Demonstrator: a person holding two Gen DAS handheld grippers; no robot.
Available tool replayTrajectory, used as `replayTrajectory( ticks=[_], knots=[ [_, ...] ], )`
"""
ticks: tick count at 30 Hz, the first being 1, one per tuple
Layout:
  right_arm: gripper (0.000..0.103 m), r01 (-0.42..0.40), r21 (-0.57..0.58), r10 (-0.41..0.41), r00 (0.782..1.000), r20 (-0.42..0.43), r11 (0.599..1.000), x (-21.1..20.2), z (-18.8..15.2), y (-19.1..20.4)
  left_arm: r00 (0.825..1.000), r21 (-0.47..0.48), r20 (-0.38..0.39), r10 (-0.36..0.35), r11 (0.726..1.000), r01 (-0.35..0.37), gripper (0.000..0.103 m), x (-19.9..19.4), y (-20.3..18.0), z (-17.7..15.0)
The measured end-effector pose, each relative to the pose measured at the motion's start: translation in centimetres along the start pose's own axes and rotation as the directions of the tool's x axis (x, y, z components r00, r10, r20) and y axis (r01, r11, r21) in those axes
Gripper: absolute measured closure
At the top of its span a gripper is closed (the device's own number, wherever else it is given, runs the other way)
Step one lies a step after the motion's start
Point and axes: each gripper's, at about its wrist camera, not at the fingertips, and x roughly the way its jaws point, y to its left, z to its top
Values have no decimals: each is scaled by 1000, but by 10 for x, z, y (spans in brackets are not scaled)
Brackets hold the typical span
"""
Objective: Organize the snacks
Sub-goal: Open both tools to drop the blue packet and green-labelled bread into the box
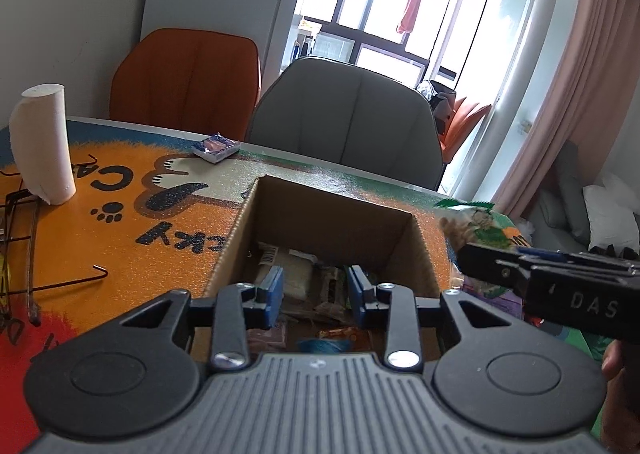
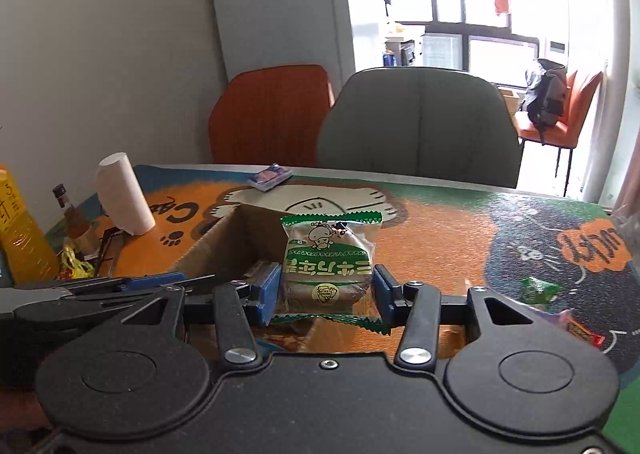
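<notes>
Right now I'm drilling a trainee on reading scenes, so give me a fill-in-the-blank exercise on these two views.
1. The right claw is shut on a snack packet with a ____ wrapper.
2. The left claw is open above the cardboard ____.
3. The paper roll stands ____ on the table mat.
4. The chair beside the orange chair is ____.

Missing words: green; box; upright; grey
</notes>
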Motion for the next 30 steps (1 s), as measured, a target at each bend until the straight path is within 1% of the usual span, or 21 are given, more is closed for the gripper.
replayTrajectory(
  ticks=[5,8,10,11,14,15,16,18,23,25,28,30],
  knots=[
    [57,-32,-4,32,999,-22,999,6,-2,9,1000,-15,3,5,1000,-5,68,-6,6,-1],
    [57,-52,-2,52,998,-33,999,8,-2,14,1000,-21,2,6,1000,-6,61,-10,9,-1],
    [57,-56,-3,56,998,-37,998,9,-3,16,1000,-24,5,6,1000,-6,54,-12,10,-2],
    [56,-57,-2,57,998,-39,998,9,-3,16,1000,-25,5,11,1000,-11,53,-13,11,-2],
    [51,-71,23,72,996,-49,997,10,-4,13,1000,-38,7,22,999,-21,47,-16,13,-2],
    [51,-71,30,72,996,-48,997,9,-4,12,1000,-44,10,18,999,-17,44,-16,14,-2],
    [51,-66,33,68,997,-48,997,8,-3,11,1000,-47,11,17,999,-16,40,-17,14,-2],
    [51,-59,39,61,997,-42,998,6,-3,8,1000,-43,16,19,999,-19,34,-18,13,-3],
    [51,-35,44,37,999,-34,998,-3,-6,-1,1000,-40,13,11,999,-10,27,-19,8,-4],
    [51,-21,44,23,999,-32,999,-8,-7,-6,1000,-34,14,11,999,-11,21,-19,5,-3],
    [51,-1,57,3,1000,-28,998,-14,-8,-18,1000,-27,19,9,1000,-8,16,-19,-1,-4],
    [51,14,70,-12,1000,-26,997,-19,-9,-26,1000,-26,20,5,1000,-4,15,-19,-6,-5]
  ],
)
